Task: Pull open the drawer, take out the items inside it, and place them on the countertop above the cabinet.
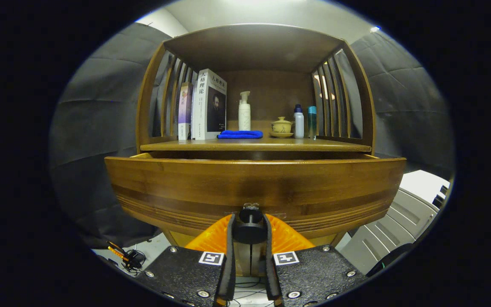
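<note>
Two fingers (228, 251) of the gripper (249, 232) stand nearly closed, one on each side of the drawer knob (249, 230), and both appear to press against its dark round head (the small gap left between them is the knob's own width). The knob's short stem runs forward to the middle of the drawer front (254, 187), low on its face. That wooden drawer is pulled out toward the camera, its top edge clear of the cabinet; what lies inside cannot be seen from this low angle.

Beyond the drawer, at twelve o'clock from the fingers, lies the countertop (313, 146), under a slatted wooden hutch. On it, at about eleven o'clock, stand two books (209, 104) upright; a folded blue cloth (240, 134) lies just beside them, with a white pump bottle (244, 111) behind it. Toward one o'clock sit a small lidded cup on a saucer (281, 126), a white bottle (298, 122) and a teal bottle (312, 121).
</note>
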A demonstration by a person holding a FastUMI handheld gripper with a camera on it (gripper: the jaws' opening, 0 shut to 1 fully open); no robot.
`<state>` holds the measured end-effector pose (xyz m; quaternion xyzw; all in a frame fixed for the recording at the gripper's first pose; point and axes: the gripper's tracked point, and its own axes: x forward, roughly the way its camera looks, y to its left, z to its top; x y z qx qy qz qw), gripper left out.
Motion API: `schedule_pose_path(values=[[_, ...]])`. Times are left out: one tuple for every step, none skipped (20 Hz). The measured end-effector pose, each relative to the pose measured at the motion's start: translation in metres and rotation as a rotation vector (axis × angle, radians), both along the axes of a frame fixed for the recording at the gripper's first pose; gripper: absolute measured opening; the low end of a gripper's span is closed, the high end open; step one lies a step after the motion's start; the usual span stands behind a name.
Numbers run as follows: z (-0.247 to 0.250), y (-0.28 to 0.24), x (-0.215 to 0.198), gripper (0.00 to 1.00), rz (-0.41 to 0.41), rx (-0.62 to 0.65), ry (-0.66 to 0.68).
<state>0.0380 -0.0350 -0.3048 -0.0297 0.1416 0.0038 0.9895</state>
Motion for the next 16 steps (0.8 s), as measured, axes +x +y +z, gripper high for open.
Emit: schedule_pose_path(values=[[0.0, 0.0, -0.007, 0.29, 0.002, -0.006, -0.005], [0.0, 0.0, -0.012, 0.29, 0.004, -0.01, 0.001], [0.001, 0.0, -0.017, 0.29, 0.004, -0.005, 0.001], [0.002, 0.0, -0.022, 0.29, 0.006, 0.006, 0.003], [0.001, 0.001, -0.025, 0.29, 0.003, 0.016, 0.008], [0.002, 0.001, -0.029, 0.29, 0.0, 0.015, 0.011], [0.002, 0.001, -0.034, 0.29, 0.001, 0.006, 0.018], [0.003, 0.002, -0.038, 0.29, 0.002, 0.003, 0.019], [0.002, 0.002, -0.044, 0.28, 0.001, 0.002, 0.024], [0.003, 0.003, -0.05, 0.28, 0.006, -0.002, 0.025], [0.003, 0.005, -0.057, 0.28, 0.014, -0.008, 0.025], [0.005, 0.005, -0.062, 0.28, 0.017, -0.007, 0.023], [0.003, 0.006, -0.066, 0.29, 0.02, 0.0, 0.025], [0.003, 0.008, -0.068, 0.28, 0.02, 0.003, 0.027], [0.004, 0.009, -0.071, 0.28, 0.021, -0.004, 0.033], [0.004, 0.01, -0.075, 0.29, 0.023, -0.014, 0.039]])
